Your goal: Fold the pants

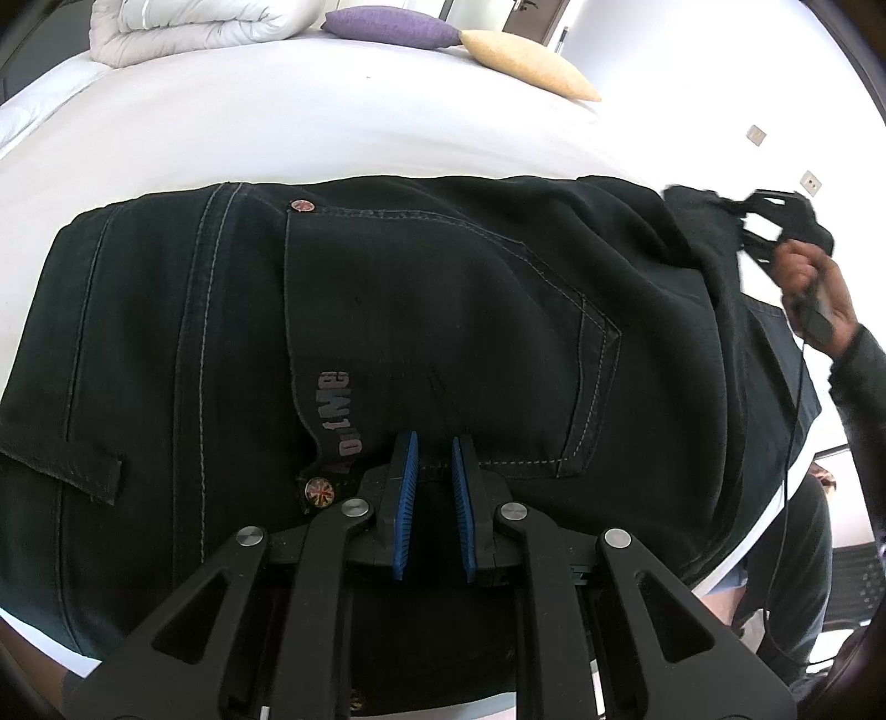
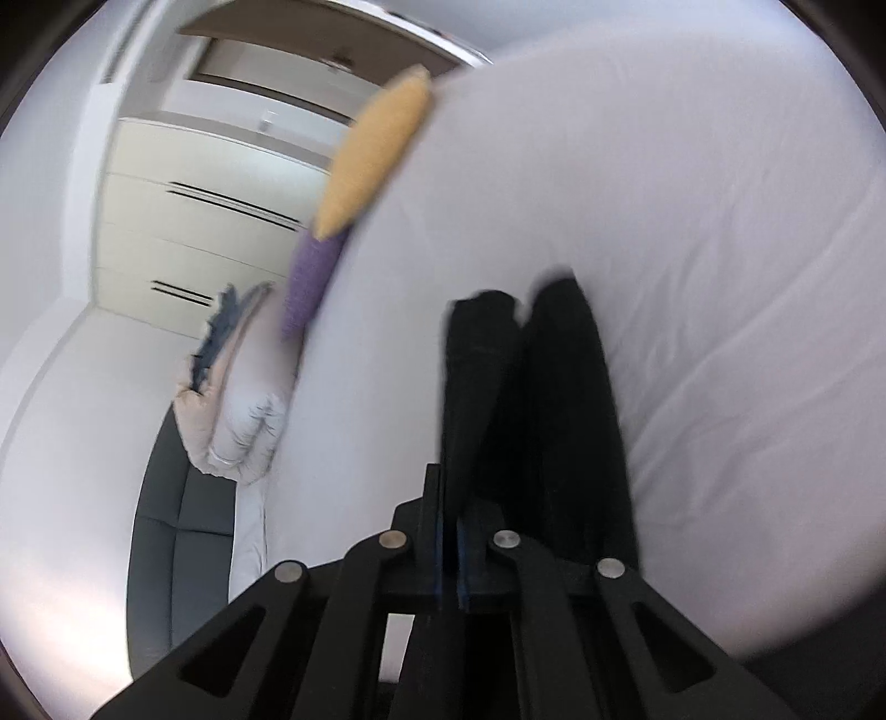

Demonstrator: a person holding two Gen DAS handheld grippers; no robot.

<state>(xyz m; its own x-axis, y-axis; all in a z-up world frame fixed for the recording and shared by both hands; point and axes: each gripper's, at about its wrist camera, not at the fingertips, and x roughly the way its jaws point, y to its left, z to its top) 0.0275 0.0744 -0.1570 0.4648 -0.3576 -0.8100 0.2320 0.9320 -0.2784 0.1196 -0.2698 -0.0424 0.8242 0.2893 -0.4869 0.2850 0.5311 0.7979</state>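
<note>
Pants [image 1: 421,310]: dark denim, lying seat-up on the white bed [image 1: 277,127], back pocket [image 1: 443,338] and two rivets showing; a belt loop is sitting at the waistband, left of the pocket. The far leg end is lifting off the bed to the right of the pocket.

Left hand-held gripper [image 1: 433,443]: I am holding it low over the waistband edge, just below the pocket. Its blue pads [image 1: 408,498] are standing a narrow gap apart; whether cloth is pinched between them I cannot tell.

Right hand-held gripper [image 2: 449,531]: I am pinching the pants [image 2: 531,399] here, the pads closed on a dark fold, with both leg ends hanging forward over the bed [image 2: 692,249]. This view is blurred. From the left wrist, my right hand [image 1: 814,293] is showing at the raised leg end, right of the pocket.

Beyond the pants, at the bed's far end: purple cushion [image 1: 387,25], yellow cushion [image 1: 526,61] touching it, rolled white duvet [image 1: 194,25] beside the purple one.
</note>
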